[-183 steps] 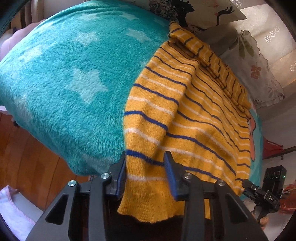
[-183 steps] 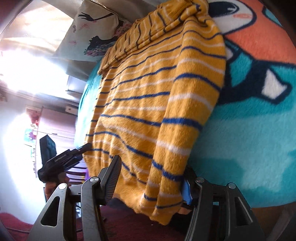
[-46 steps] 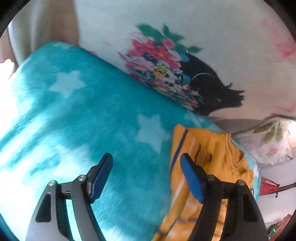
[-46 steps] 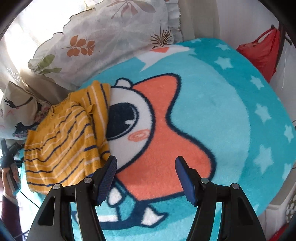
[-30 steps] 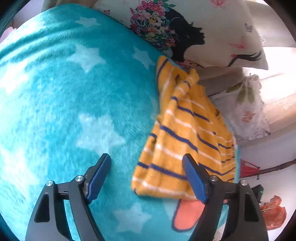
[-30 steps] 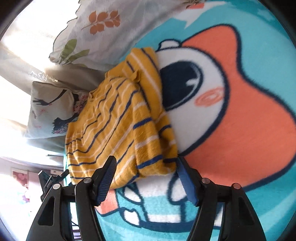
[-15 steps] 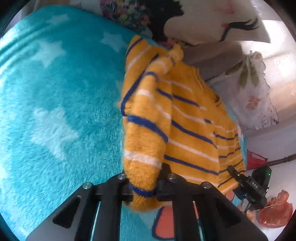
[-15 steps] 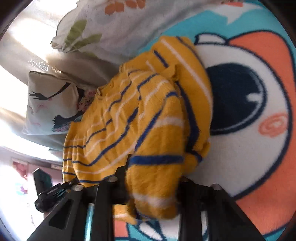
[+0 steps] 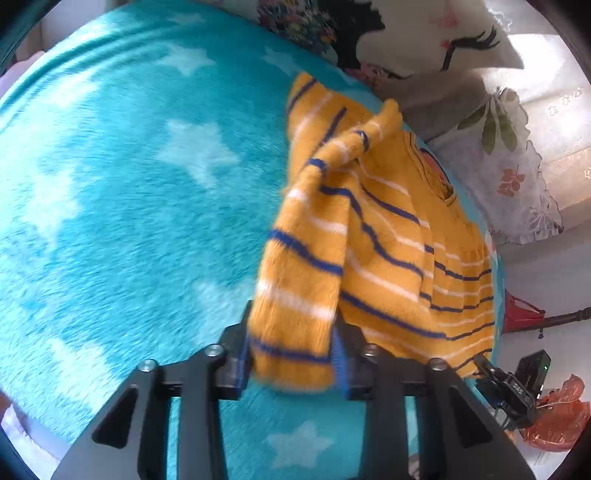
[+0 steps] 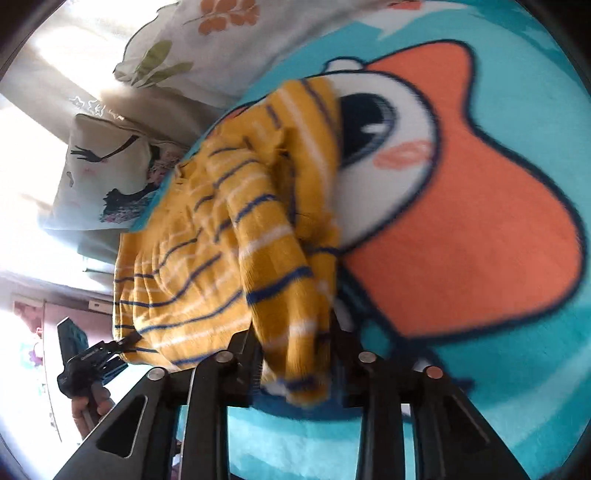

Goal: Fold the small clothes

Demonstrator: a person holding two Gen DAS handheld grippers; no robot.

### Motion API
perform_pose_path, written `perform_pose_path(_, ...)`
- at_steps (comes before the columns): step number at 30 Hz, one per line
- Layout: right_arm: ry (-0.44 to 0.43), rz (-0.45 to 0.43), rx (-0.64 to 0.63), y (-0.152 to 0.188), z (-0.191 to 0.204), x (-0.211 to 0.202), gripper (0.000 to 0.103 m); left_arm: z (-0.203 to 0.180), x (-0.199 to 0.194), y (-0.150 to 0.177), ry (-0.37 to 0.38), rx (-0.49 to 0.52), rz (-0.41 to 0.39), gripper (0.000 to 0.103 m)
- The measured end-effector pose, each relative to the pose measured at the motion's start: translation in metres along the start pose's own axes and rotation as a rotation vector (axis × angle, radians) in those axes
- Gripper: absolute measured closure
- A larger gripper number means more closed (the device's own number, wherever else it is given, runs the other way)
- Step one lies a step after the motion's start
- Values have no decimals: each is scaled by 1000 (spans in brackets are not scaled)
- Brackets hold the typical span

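Note:
A yellow knit sweater (image 9: 388,258) with blue and white stripes lies on a turquoise fleece blanket (image 9: 129,203) near the pillows. My left gripper (image 9: 291,354) has a bunched sleeve edge of it between its pads, lifted off the blanket; the jaws are opening and the knit still touches both pads. In the right wrist view the sweater (image 10: 192,266) spreads to the left, and my right gripper (image 10: 297,362) has its other sleeve edge between its pads. Those jaws are opening too, with the fabric filling the gap. Below it is the blanket's orange cartoon print (image 10: 461,221).
A pillow with a printed black figure (image 9: 424,33) and a leaf-print pillow (image 9: 517,166) line the far edge. A red bag (image 9: 521,314) and an orange plastic bag (image 9: 557,417) lie beyond the bed at right. A hand (image 10: 88,402) grips the left tool.
Both grippers came down on the sweater's two sides, closed on bunched knit and lifted it. Since half a second ago both jaws stand wider and the held fabric has spread between them.

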State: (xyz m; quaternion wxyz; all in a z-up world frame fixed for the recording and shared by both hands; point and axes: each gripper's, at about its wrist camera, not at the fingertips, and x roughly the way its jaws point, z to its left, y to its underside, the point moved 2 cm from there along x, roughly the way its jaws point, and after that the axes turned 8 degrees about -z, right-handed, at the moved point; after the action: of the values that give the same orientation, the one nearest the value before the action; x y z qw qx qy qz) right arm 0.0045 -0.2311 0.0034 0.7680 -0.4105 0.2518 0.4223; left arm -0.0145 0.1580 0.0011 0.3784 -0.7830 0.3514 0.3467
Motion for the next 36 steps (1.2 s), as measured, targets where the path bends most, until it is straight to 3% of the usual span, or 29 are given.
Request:
perform_pose_path(3,48,-59,-22,-3,-9,-30,56,12,-19,7,-33,4,-41,62)
perform_pose_path(7,80,-127,-50,-14,-13,-63,55,34,-43,18,-154,-16,-87,62)
perform_pose_path(9,51,-155,-98,-18,0,-72,53,39,-53,21,-210,-17,-112,62)
perform_pose_path(11,-2,-161,-153,-22,21,-72,53,39,-72,27,-210,-22,-145,61)
perform_pose_path(16,-80,-74,-268,-22,68,-18,50,24,-114,44,-278,51,-253,43)
perform_pose_path(21,40,71,-233,-28,44,51,52,19,-147,52,-357,89,-342,30)
perform_pose_path(22,35,64,-223,-31,40,49,59,23,-152,52,-373,83,-353,29)
perform_pose_path(25,78,49,-247,-38,51,34,56,41,-167,51,-403,51,-376,28)
perform_pose_path(28,115,11,-342,-43,83,15,45,64,-170,47,-394,6,-376,27)
perform_pose_path(30,86,6,-395,-42,118,11,43,78,-167,43,-373,-8,-362,27)
perform_pose_path(36,5,59,-485,-11,237,67,37,104,-148,23,-353,41,-298,27)
